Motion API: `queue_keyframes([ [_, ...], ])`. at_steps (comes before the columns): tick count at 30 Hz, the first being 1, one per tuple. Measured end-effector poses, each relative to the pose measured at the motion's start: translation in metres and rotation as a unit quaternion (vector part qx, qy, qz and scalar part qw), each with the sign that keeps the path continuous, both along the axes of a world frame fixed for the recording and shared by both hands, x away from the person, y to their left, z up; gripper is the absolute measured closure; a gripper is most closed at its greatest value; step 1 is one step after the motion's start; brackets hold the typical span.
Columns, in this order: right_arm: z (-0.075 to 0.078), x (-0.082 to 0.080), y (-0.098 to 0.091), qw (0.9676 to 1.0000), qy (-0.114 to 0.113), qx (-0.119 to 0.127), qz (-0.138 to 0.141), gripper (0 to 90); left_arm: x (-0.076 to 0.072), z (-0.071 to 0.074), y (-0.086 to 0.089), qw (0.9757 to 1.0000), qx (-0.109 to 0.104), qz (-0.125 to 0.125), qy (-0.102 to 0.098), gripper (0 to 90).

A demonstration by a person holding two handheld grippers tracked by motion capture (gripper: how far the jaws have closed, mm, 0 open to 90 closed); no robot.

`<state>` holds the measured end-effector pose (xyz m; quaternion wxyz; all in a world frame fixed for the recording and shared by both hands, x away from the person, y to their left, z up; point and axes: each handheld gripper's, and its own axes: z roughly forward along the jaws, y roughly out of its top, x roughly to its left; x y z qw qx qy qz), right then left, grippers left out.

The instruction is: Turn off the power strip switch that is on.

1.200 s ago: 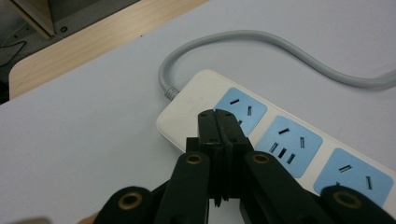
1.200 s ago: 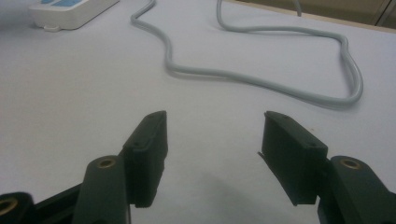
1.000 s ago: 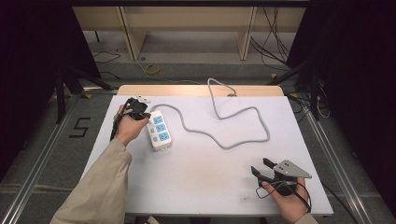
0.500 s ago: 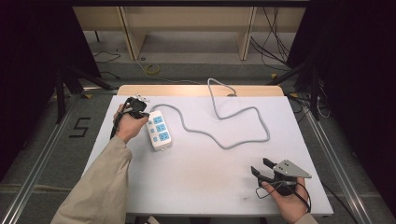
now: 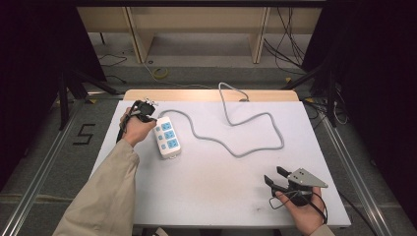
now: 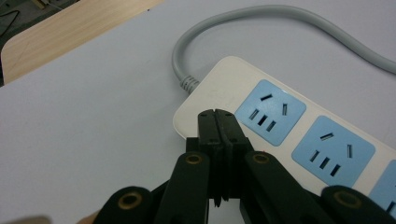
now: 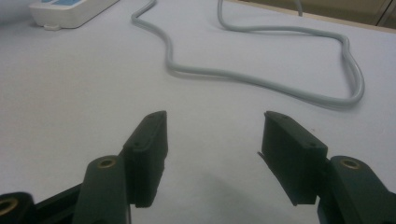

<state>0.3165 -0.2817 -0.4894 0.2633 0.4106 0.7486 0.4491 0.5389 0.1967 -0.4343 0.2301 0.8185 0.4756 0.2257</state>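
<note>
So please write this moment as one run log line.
left gripper: shut, tips at power strip cable end | right gripper: open, empty, over table | grey cable: loose

A white plastic power strip with three blue sockets point(image 5: 167, 137) lies near the left edge of the white tabletop point(image 5: 211, 187) — the left gripper point(image 5: 143, 109) sits just beside its far end. Its grey cable point(image 5: 246, 142) loops toward the far edge. The right gripper point(image 5: 279, 178) rests near the near right corner — well apart.
</note>
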Motion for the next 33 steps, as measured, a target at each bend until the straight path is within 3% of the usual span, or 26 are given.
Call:
queue_keyframes([
  [10,0.0000,0.0000,0.0000,1.0000,0.000,0.000,0.000,41.6,0.0056,0.0051,-0.0031,0.9998,0.011,-0.007,0.016,89.5],
  [17,-0.0001,0.0000,0.0000,1.0000,0.000,0.000,0.001,41.6,0.0082,0.0011,-0.0016,0.9994,0.014,-0.005,0.031,89.5],
  [33,-0.0002,0.0002,0.0003,1.0000,0.001,-0.001,0.001,41.6,0.0105,-0.0033,-0.0035,0.9990,0.012,-0.005,0.043,89.5],
])
